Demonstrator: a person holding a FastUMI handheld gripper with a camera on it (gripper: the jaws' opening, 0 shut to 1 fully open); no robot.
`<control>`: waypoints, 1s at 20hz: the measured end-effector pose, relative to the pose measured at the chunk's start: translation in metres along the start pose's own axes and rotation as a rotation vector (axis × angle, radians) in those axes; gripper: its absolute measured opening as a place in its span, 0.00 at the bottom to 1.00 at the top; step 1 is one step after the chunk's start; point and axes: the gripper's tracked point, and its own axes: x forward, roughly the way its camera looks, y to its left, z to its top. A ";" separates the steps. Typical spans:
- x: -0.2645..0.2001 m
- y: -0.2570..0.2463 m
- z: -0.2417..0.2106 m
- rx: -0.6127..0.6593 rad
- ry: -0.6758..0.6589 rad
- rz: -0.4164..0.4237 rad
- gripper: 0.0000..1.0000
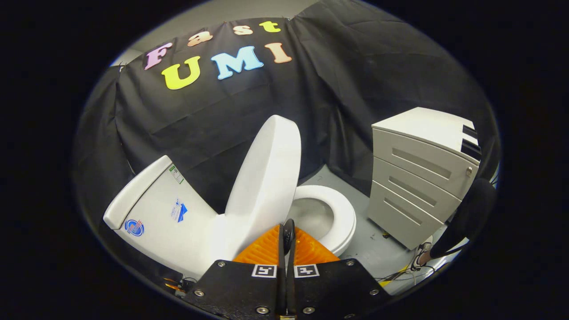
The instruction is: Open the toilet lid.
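Observation:
A white toilet stands just ahead of my fingers. Its lid (pixel 269 171) is raised, standing nearly upright and leaning back toward the cistern (pixel 164 209). The white seat ring (pixel 344 218) lies flat over the open bowl, beyond my fingers. My gripper (pixel 288 234) is shut, its orange fingers (pixel 264 249) pressed together with nothing between them. The fingertips sit close to the lid's lower edge near the hinge, apart from it as far as I can tell.
A grey three-drawer cabinet (pixel 422 178) stands on the floor beside the bowl. A person's dark sleeve (pixel 469 213) and a shoe (pixel 422 255) show near the cabinet's front corner, with cables on the grey floor (pixel 369 244). Black cloth walls the booth behind the toilet.

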 end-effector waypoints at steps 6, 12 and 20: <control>-0.013 0.026 0.013 -0.094 -0.046 0.006 0.00; -0.022 0.049 0.019 -0.101 -0.089 0.036 0.00; -0.038 0.089 0.029 -0.319 -0.125 0.043 0.00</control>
